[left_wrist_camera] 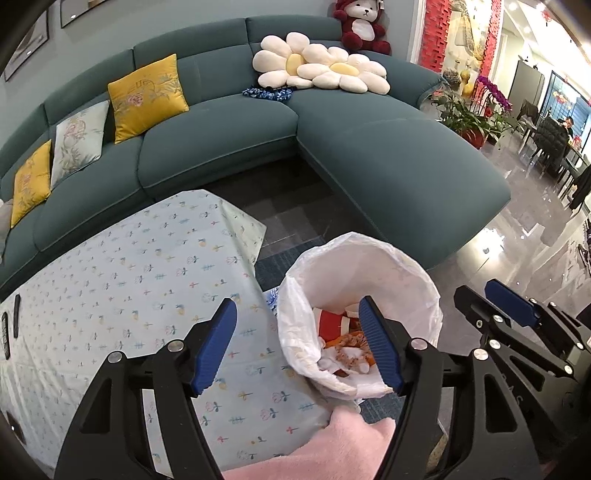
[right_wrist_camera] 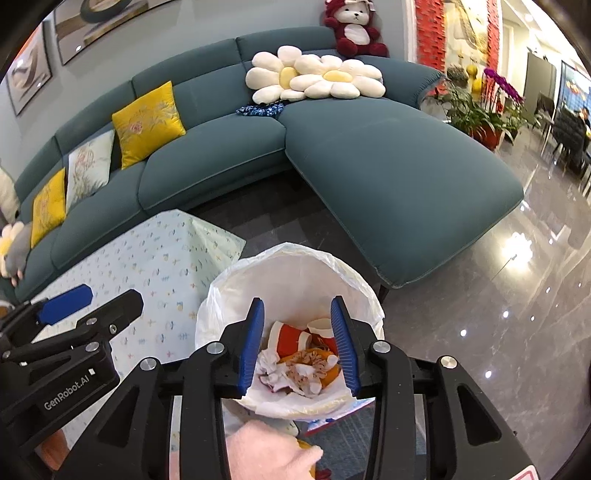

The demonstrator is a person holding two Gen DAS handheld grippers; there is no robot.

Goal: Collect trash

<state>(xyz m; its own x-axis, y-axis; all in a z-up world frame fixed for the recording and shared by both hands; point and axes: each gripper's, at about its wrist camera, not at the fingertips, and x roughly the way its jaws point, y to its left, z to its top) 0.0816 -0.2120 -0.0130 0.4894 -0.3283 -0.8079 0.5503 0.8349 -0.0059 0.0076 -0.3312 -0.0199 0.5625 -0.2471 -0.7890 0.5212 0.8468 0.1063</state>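
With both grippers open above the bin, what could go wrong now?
1. The bin liner is loose and crumpled at the rim, so a finger of the right gripper might catch it and pull it off.
2. The bin stands close to the hanging tablecloth; the left gripper may snag the cloth.

A teal sectional sofa (left_wrist_camera: 229,125) curves along a grey-blue wall (right_wrist_camera: 192,33) hung with framed pictures (right_wrist_camera: 31,70). Yellow cushions (left_wrist_camera: 146,96), daisy pillows (left_wrist_camera: 321,68) and a plush bear (left_wrist_camera: 364,24) rest on it. The glossy dark floor (right_wrist_camera: 498,317) mirrors ceiling lights; potted plants (left_wrist_camera: 469,107), perhaps orchids, stand beyond.
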